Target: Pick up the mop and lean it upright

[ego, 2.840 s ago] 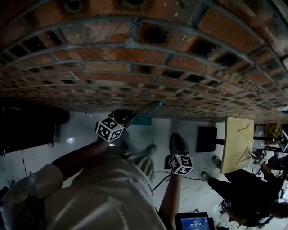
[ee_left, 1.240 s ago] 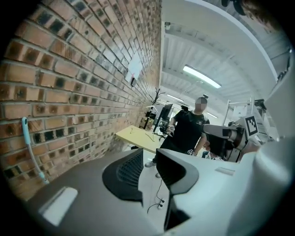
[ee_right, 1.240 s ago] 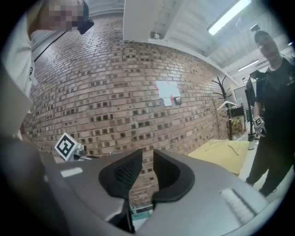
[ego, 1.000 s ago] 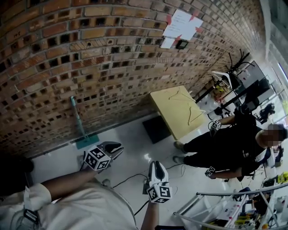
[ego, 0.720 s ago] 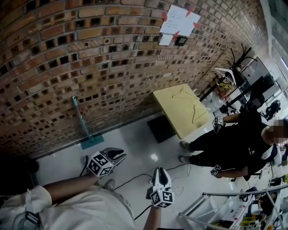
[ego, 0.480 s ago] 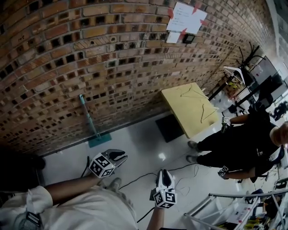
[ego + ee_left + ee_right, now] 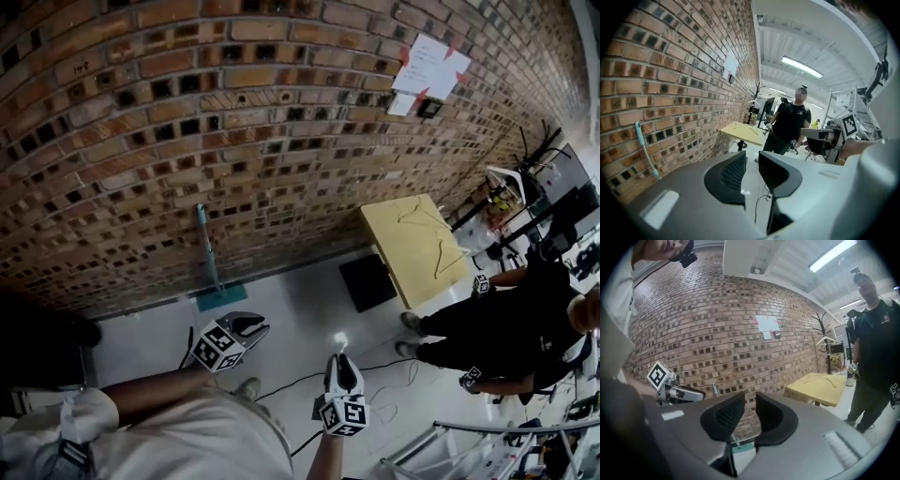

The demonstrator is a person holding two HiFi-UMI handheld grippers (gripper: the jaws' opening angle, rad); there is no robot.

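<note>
The teal-handled flat mop (image 7: 208,251) stands upright against the red brick wall (image 7: 281,122). Its teal head rests on the pale glossy floor (image 7: 300,291), well apart from me. My left gripper (image 7: 251,325) and right gripper (image 7: 342,367) hover with jaws slightly spread, pinching nothing. I judge the lean done, so I should keep clear and check it does not slide. Seconds ago my left gripper was right beside the mop head; I have since backed off.
</note>
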